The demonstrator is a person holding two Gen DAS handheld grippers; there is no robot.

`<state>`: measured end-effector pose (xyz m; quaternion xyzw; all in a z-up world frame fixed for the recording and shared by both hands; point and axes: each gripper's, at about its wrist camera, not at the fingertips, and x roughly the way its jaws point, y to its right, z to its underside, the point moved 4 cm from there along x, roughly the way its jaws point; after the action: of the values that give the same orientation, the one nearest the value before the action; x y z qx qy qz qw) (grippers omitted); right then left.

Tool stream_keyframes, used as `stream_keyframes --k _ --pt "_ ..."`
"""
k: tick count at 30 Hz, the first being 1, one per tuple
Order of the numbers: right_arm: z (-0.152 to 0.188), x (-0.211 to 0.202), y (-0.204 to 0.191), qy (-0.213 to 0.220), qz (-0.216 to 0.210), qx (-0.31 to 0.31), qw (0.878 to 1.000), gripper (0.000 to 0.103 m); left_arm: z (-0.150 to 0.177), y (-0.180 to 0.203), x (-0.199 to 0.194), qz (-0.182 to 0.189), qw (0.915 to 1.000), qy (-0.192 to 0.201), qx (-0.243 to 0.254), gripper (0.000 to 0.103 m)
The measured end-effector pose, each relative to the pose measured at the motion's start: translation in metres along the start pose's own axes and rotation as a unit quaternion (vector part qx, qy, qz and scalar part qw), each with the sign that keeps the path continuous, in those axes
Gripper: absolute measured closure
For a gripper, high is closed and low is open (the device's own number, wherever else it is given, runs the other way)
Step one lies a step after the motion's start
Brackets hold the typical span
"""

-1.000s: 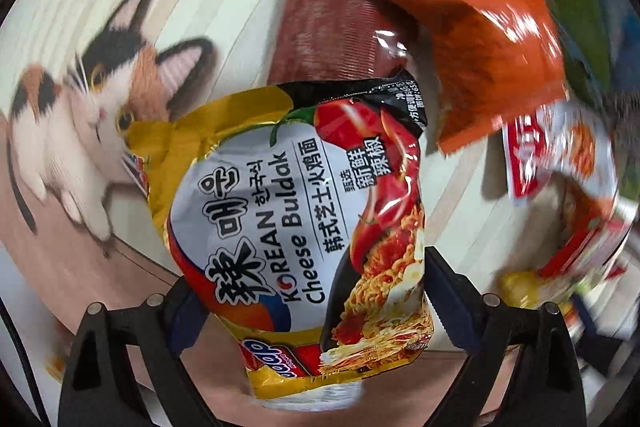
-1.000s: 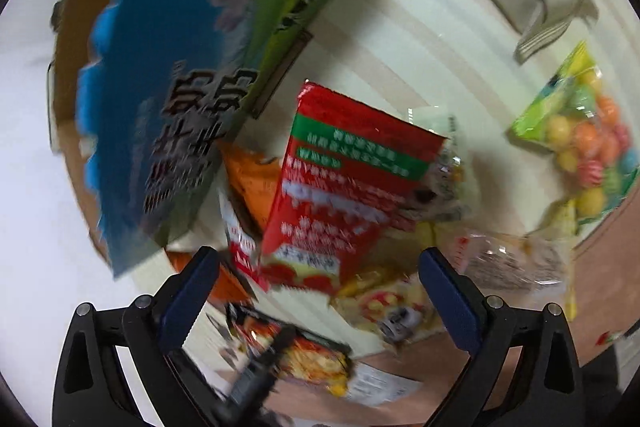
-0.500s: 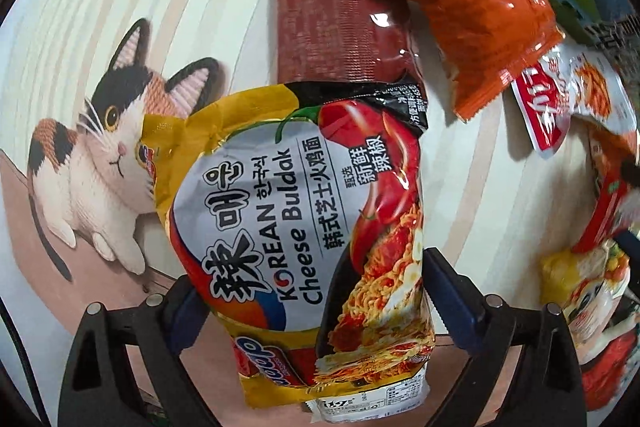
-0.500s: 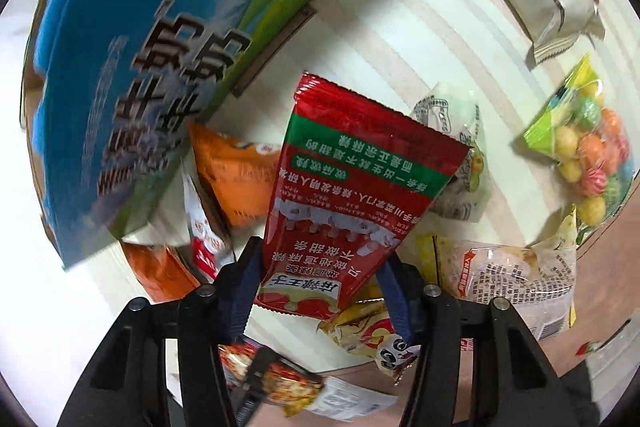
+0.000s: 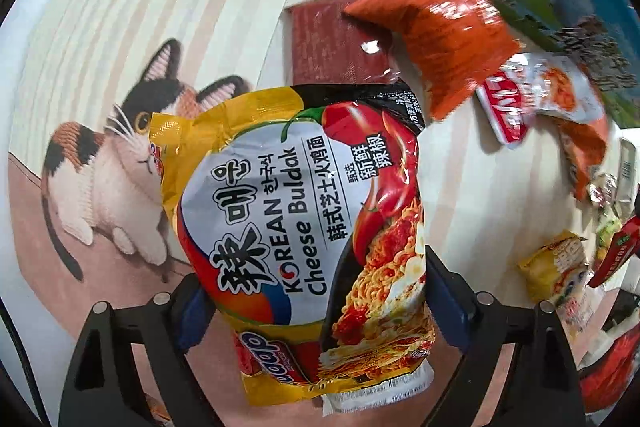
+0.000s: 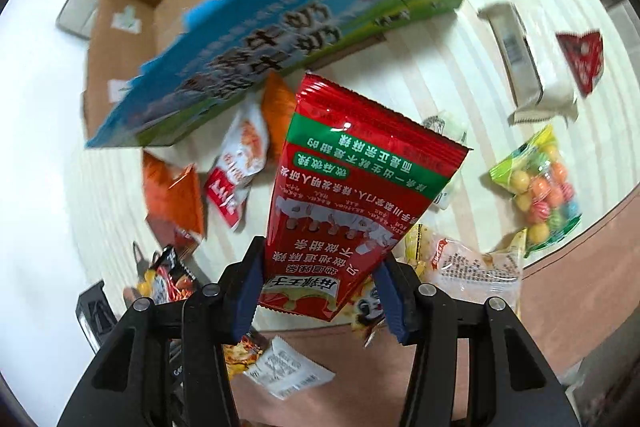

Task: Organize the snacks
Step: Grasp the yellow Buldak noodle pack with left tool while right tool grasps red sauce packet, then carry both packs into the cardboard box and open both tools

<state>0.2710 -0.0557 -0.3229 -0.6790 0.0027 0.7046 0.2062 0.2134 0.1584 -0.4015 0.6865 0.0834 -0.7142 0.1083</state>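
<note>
2 packets are lifted above the worktop (image 6: 500, 75): left gripper (image 5: 316, 307) clenched on the Cheese Buldak noodle packet (image 5: 304, 227), right gripper (image 6: 320, 291) on the red snack packet (image 6: 360, 195). Both look light, crinkly, slippery; pinch near seams.

Yellow Buldak noodle packet (image 5: 304, 239) and red spicy-strip packet (image 6: 352, 203) are both held lifted above the scattered snacks.

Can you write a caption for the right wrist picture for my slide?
Right gripper shut on a red snack packet, held above scattered snacks beside an open cardboard box.
</note>
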Motion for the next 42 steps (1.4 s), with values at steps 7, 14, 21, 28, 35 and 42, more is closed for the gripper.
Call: stream_keyframes --k 7,14,21,28,35,42 --pt "-0.001 -0.049 -0.011 0.001 0.003 -0.094 0.996 0.049 0.034 0.026 -0.087 0.026 0.9973 0.062 0.028 0.012" --pt "-0.054 -0.117 -0.039 0.008 0.006 -0.192 0.981 0.049 0.014 0.087 -0.19 0.096 0.9888 0.087 0.075 0.012" --pt "-0.157 -0.141 -0.053 0.022 0.028 -0.251 0.967 0.049 -0.07 0.162 -0.203 0.106 0.9844 0.077 0.118 0.012" --pt "-0.237 -0.096 -0.048 -0.019 0.06 -0.287 0.956 0.048 -0.14 0.201 -0.148 0.097 0.98 0.025 0.172 0.012" --pt "-0.281 -0.042 -0.051 -0.058 0.083 -0.307 0.946 0.047 -0.157 0.207 -0.131 0.086 0.9792 -0.012 0.183 0.012" --pt "-0.279 -0.036 -0.06 -0.075 0.084 -0.305 0.946 0.008 -0.186 0.222 -0.118 0.074 0.9848 -0.037 0.153 0.012"
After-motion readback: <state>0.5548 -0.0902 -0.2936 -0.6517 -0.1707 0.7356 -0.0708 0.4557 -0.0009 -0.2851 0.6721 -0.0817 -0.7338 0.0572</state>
